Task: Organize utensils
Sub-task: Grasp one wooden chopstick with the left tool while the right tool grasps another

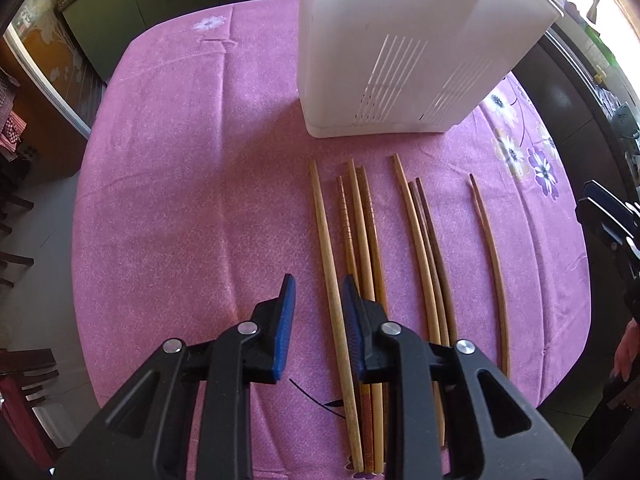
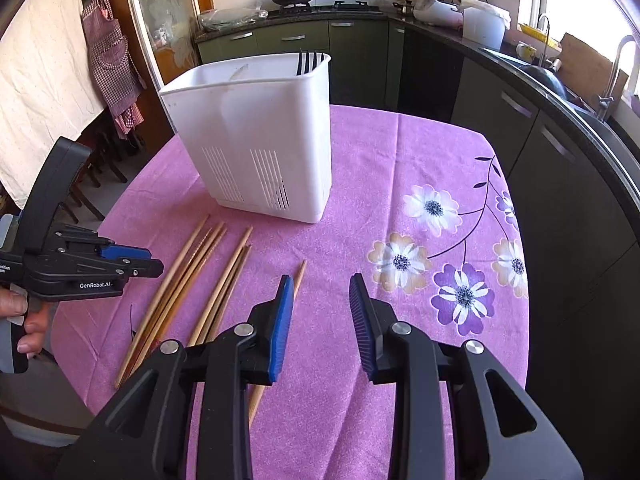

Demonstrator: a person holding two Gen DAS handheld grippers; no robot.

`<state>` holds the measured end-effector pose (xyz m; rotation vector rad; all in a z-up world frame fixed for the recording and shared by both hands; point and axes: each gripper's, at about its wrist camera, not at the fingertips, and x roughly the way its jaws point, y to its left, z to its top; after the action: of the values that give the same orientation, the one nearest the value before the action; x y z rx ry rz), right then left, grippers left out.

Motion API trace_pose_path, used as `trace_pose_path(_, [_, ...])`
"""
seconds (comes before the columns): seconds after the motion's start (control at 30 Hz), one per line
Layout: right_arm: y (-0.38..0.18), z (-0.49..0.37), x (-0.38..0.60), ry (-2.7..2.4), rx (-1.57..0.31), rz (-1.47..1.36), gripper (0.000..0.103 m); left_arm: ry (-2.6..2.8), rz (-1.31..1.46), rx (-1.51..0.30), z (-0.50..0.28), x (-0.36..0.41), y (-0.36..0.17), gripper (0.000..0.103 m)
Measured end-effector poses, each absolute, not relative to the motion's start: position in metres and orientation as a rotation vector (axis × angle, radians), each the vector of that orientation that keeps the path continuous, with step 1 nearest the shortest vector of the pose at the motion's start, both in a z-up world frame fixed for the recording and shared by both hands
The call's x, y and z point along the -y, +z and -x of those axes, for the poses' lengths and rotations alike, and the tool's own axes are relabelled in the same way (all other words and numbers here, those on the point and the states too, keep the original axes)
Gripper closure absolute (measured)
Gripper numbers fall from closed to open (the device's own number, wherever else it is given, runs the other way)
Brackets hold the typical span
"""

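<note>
Several wooden chopsticks (image 1: pixel 362 240) lie side by side on the pink tablecloth (image 1: pixel 192 200), pointing at a white slotted utensil holder (image 1: pixel 400 48). My left gripper (image 1: pixel 319 292) is open, its blue pads either side of the leftmost chopstick (image 1: pixel 328 256), just above it. In the right wrist view the holder (image 2: pixel 256 136) stands behind the chopsticks (image 2: pixel 192 276), with a dark fork (image 2: pixel 310 62) inside. My right gripper (image 2: pixel 320 292) is open and empty, just right of the lone rightmost chopstick (image 2: pixel 299 280). The left gripper (image 2: pixel 132 264) shows at the left there.
The table edge curves close on all sides. Dark kitchen cabinets (image 2: pixel 560 160) and a sink counter run along the right. Chairs (image 1: pixel 24 376) stand at the left. An apron (image 2: pixel 108 56) hangs on the far wall.
</note>
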<state>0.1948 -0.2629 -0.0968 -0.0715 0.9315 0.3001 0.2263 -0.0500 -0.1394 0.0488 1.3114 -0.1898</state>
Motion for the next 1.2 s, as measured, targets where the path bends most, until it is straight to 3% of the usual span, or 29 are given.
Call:
trace_pose_path(0.1, [-0.099,-0.2,0.267,0.303,-0.948,0.069,0.073,-0.175,-0.069,-1.332,-0.234,0.054,-0.145,0.086])
trace_pose_path(0.43, [-0.109,-0.206,0.263,0.306,-0.998,0.091,0.073,-0.155,-0.125,-1.366,-0.249,0.073,-0.158,0.088])
trace_pose_path(0.5, [-0.112,-0.205,0.259,0.312,-1.013,0.102,0.073,-0.153,-0.139,-1.366,-0.25,0.077,-0.158,0.094])
trace_pose_path(0.63, [-0.117,-0.207,0.251,0.336,-1.055,0.12,0.075,-0.145,-0.139,-1.36,-0.251,0.075,-0.155,0.096])
trace_pose_path(1.2, [-0.157,-0.242,0.209,0.336,-1.296,0.156,0.077,-0.142,-0.075,-0.976,-0.205,0.014,-0.05,0.096])
